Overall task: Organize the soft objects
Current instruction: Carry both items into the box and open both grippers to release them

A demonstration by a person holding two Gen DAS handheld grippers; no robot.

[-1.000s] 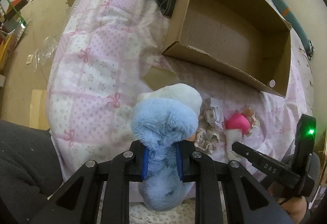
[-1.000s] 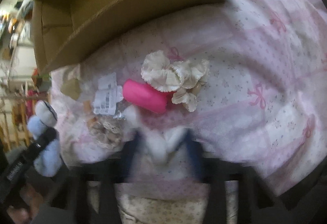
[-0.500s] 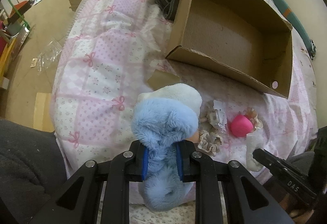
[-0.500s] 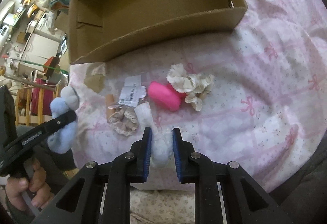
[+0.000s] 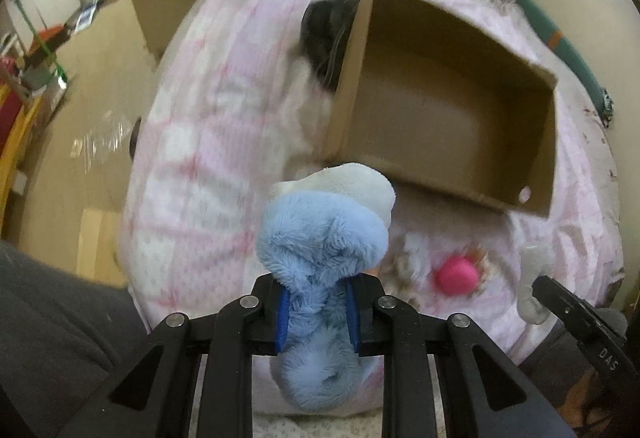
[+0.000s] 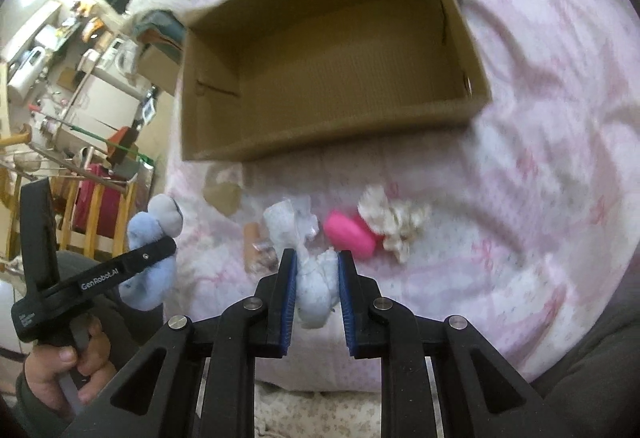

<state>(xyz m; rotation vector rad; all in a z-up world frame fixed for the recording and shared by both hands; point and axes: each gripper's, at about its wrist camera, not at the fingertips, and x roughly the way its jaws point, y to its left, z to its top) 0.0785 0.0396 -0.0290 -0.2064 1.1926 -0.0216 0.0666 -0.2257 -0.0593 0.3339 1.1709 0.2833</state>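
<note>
From the left wrist, the left gripper (image 5: pixel 316 312) is clamping a blue plush toy (image 5: pixel 320 262) above the bed (image 5: pixel 200 142), with the open cardboard box (image 5: pixel 440 106) lying just beyond and a pink object (image 5: pixel 456 275) resting on the pink bedspread. From the right wrist, the right gripper (image 6: pixel 317 292) is pinching a pale cloth item (image 6: pixel 314 288) between its blue pads, raised over the bed before the box; a cream ruffled scrunchie (image 6: pixel 394 220) is touching the pink object.
</note>
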